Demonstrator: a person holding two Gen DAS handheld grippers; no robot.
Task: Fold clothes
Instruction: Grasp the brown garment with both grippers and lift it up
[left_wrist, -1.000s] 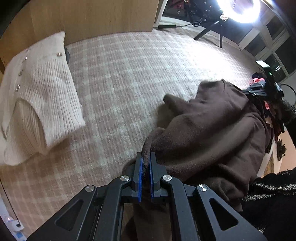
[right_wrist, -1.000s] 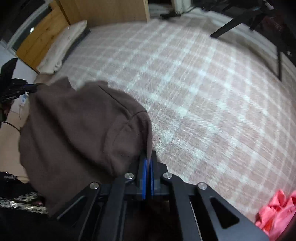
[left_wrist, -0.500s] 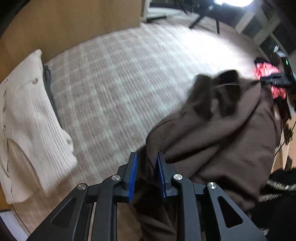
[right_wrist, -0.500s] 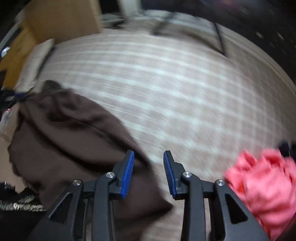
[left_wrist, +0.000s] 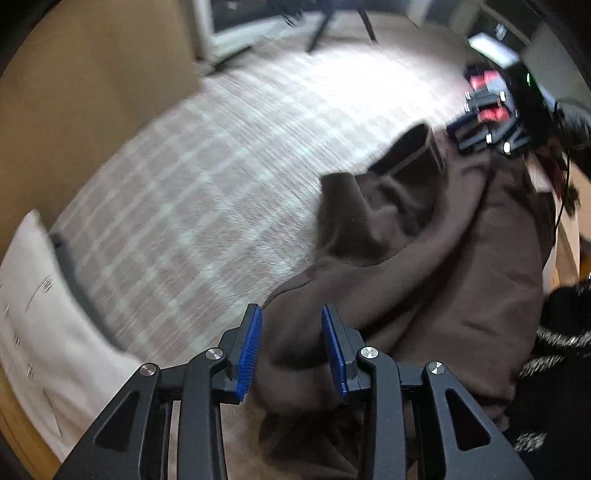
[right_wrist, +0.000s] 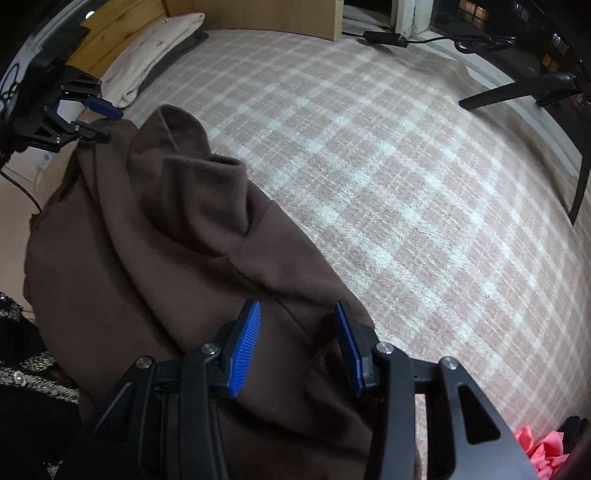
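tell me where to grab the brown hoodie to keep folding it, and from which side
Probably take the brown hoodie at its near hem, the edge lying between the open right gripper, coming low from the person's side. The left gripper sits open over the other near corner. That edge lies flat and thin on the plaid rug; the bunched hood end looks too bulky.

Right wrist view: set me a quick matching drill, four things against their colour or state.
Things:
1. brown sweatshirt
2. cream knit sweater
3. pink garment
4. right tongs

Colour or state:
A. folded, at the far left edge of the rug
B. open, blue pads apart over brown fabric
C. crumpled, at the lower right corner
D. lying in a loose heap on the checked rug

Pairs: 1-D, 2-A, 3-C, 4-B
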